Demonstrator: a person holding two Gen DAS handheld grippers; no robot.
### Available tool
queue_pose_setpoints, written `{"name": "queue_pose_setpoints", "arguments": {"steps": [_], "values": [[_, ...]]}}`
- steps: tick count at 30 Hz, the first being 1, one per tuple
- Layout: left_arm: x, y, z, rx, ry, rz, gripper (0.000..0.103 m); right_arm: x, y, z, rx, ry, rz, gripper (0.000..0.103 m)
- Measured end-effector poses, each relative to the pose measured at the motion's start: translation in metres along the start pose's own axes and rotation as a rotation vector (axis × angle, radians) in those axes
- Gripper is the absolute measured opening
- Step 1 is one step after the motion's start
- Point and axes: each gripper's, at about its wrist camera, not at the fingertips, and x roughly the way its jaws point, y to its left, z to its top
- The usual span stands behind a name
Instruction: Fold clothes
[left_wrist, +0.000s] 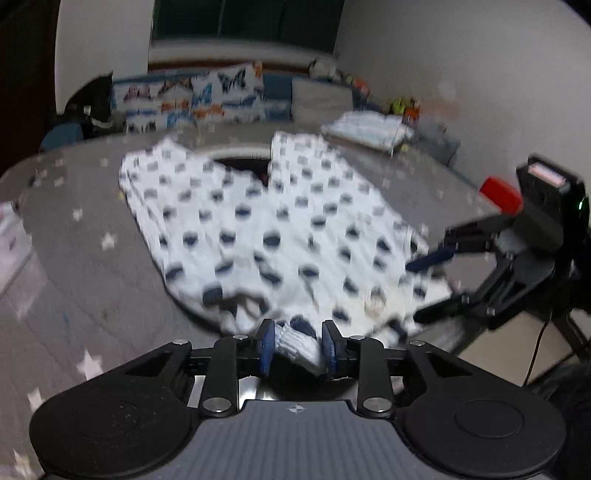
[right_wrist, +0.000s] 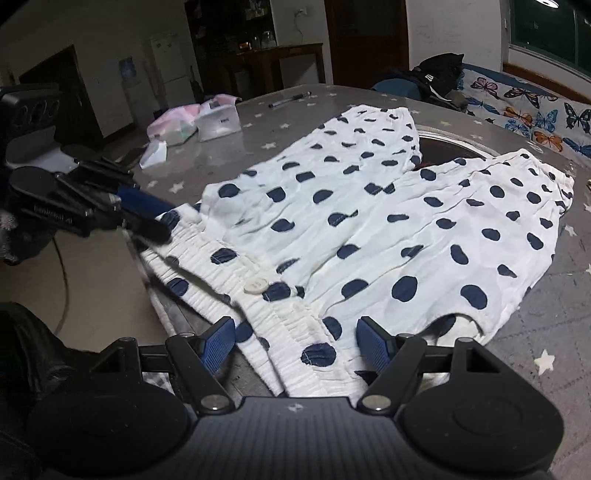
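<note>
White shorts with navy dots (left_wrist: 280, 221) (right_wrist: 369, 221) lie flat on the grey star-print table (left_wrist: 74, 229) (right_wrist: 554, 332), waistband toward me and both legs pointing away. My left gripper (left_wrist: 298, 345) is shut on a bunched corner of the ribbed waistband; in the right wrist view the left gripper (right_wrist: 162, 218) pinches that corner at the table's edge. My right gripper (right_wrist: 295, 341) is open, its blue pads straddling the other end of the waistband near a white button (right_wrist: 256, 285). From the left wrist view the right gripper (left_wrist: 413, 291) stands spread beside the shorts.
A clear plastic box (right_wrist: 218, 120), a pink bag (right_wrist: 173, 122) and a pen (right_wrist: 290, 100) sit at the table's far side. Butterfly cushions (left_wrist: 192, 99) and a folded stack (left_wrist: 369, 129) lie beyond. A round metal inset (right_wrist: 450, 142) shows between the legs. Floor lies off the near edge.
</note>
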Motion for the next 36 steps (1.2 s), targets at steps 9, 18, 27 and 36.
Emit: {"name": "queue_pose_setpoints", "arguments": {"steps": [9,18,27,36], "values": [[0.024,0.012,0.033,-0.053,-0.095,-0.001,0.029,-0.011,-0.03,0.02,0.094,-0.1,-0.049,0.074],[0.08,0.036,0.019,-0.126,0.011,0.076,0.027,0.015,-0.068,0.013,0.197,-0.09,-0.142,0.071],[0.071,0.05,0.006,-0.131,0.017,0.101,0.025,0.007,-0.065,-0.004,0.187,-0.051,-0.189,0.069],[0.069,0.042,0.026,-0.087,-0.006,0.09,0.025,-0.005,-0.084,0.017,0.201,-0.067,-0.179,0.069]]}}
